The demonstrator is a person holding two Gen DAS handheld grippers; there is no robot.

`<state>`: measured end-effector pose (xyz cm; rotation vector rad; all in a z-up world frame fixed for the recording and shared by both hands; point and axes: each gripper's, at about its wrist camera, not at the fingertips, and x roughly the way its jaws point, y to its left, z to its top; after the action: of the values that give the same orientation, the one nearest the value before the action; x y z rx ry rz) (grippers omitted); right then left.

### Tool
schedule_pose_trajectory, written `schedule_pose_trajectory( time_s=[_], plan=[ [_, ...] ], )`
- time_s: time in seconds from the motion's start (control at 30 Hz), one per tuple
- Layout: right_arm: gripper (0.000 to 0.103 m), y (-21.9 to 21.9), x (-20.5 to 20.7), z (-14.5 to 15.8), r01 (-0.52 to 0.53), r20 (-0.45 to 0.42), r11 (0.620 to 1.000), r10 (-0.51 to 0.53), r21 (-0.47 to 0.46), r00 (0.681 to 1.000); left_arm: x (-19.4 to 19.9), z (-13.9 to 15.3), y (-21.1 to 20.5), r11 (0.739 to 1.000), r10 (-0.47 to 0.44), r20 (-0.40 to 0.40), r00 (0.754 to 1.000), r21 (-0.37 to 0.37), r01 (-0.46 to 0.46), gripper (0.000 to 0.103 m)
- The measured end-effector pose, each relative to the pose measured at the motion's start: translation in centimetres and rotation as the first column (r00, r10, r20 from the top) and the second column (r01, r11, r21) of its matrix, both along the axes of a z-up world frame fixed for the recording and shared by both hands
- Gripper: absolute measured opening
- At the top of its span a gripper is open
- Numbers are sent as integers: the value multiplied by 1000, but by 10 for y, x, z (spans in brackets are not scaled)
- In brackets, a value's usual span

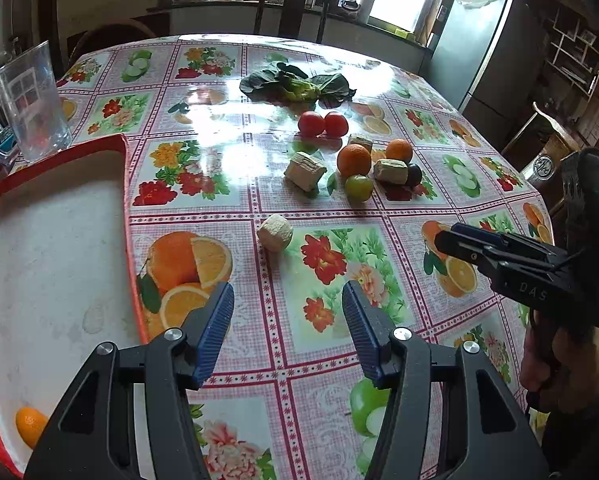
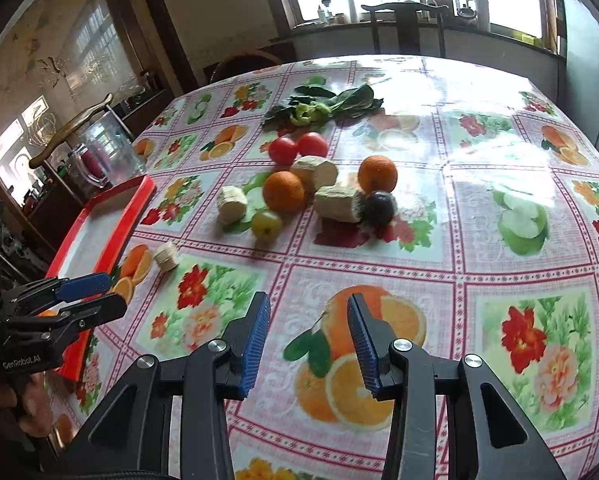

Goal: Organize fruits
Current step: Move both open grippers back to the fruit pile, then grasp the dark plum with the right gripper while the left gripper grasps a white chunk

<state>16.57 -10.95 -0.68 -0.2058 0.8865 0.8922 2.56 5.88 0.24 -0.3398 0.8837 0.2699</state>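
**Ana:** Kitchen daylight glares off the surface (image 1: 259, 128), a cloth printed with fruit and flowers. From the left wrist, what's out?

**Ben:** Red tray (image 1: 126, 184) on the left with one orange (image 1: 29, 424) already in its near corner, which I'd read as the collecting spot. The left gripper (image 1: 288, 322) hangs over bare cloth beside the tray, fingers apart, nothing between them. Further back sit the loose fruit: two oranges (image 1: 354, 160), a green fruit (image 1: 358, 187), a dark plum (image 1: 414, 174), two tomatoes (image 1: 311, 123), mixed with pale cut chunks (image 1: 305, 170) and greens (image 1: 295, 84). One chunk (image 1: 275, 233) lies alone, nearer.

**Ana:** Any writing?

**Ben:** "DAS" on the right gripper's (image 1: 445, 242) body at the right edge. A clear jug (image 1: 33, 104) stands behind the tray.

**Ana:** And the right wrist?

**Ben:** Right gripper (image 2: 308, 340) low over a printed orange, fingers apart but narrower, empty. The fruit pile is ahead, well apart from it; the nearest orange (image 2: 283, 191) touches a chunk (image 2: 314, 172). The left gripper (image 2: 103, 292) shows at the left over the tray's edge (image 2: 115, 220), marked "GenRobot.AI".

**Ana:** So both are lined up to reach the pile?

**Ben:** Looks so.
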Motion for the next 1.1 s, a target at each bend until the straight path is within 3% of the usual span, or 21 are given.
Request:
schedule_pose_trajectory(
  time_s=[0.43,0.53,0.6,0.7,1.1],
  plan=[
    [29,28,66,-16,67,58,996,-63,-60,996,51,-22,10,1000,-5,-47,999,9,5,55],
    [23,34,69,-17,59,64,997,-56,-57,996,57,-27,14,1000,8,-60,998,-5,-8,48],
    [22,33,68,-17,60,69,997,-56,-55,996,60,-27,13,1000,10,-60,998,2,-10,42],
    [21,28,62,-16,58,51,998,-56,-34,997,62,-28,14,1000,4,-57,998,0,-4,19],
    [21,12,-16,13,-31,74,999,32,-4,997,30,-14,-5,998,-59,8,998,-34,59,19]
  ],
)
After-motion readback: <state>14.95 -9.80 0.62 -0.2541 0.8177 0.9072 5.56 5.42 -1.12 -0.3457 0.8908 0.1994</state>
